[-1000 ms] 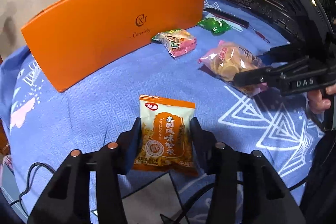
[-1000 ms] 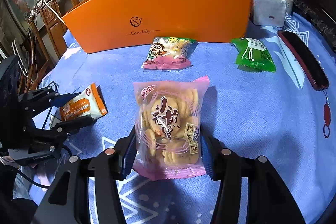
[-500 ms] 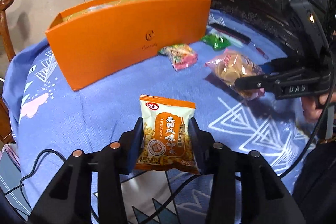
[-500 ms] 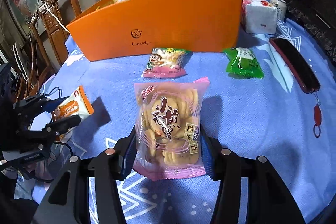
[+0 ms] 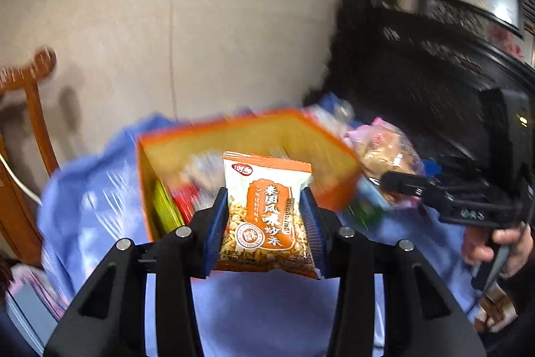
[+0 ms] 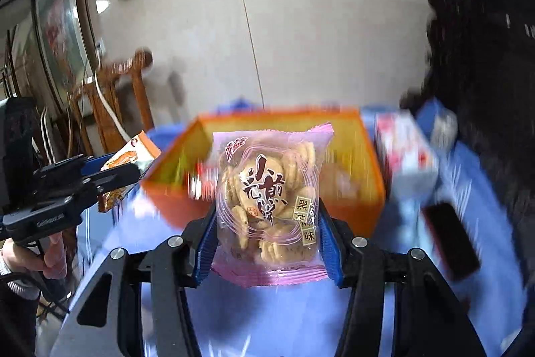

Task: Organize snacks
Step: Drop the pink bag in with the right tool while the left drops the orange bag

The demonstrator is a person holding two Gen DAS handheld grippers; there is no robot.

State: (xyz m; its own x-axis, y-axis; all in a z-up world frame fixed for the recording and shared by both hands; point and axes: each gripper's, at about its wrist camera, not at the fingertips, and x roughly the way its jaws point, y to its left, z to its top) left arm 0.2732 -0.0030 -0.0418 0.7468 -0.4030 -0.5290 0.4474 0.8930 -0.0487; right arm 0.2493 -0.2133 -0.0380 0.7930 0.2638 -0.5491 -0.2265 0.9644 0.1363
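Both packs now lifted off counter, orange bag point(image 5: 265, 213) and cookies point(image 6: 269, 193) clamped in jaws, box point(image 6: 344, 129) mid-frame, ready to drop in.

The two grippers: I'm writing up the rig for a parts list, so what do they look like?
Both are alike: the left gripper and right gripper have black angular frames with silver screw heads, and ribbed blue pads inside the fingers. Seen side-on, the left one bears small pale lettering, too blurred to read. A dark sleeve shows at one wrist.
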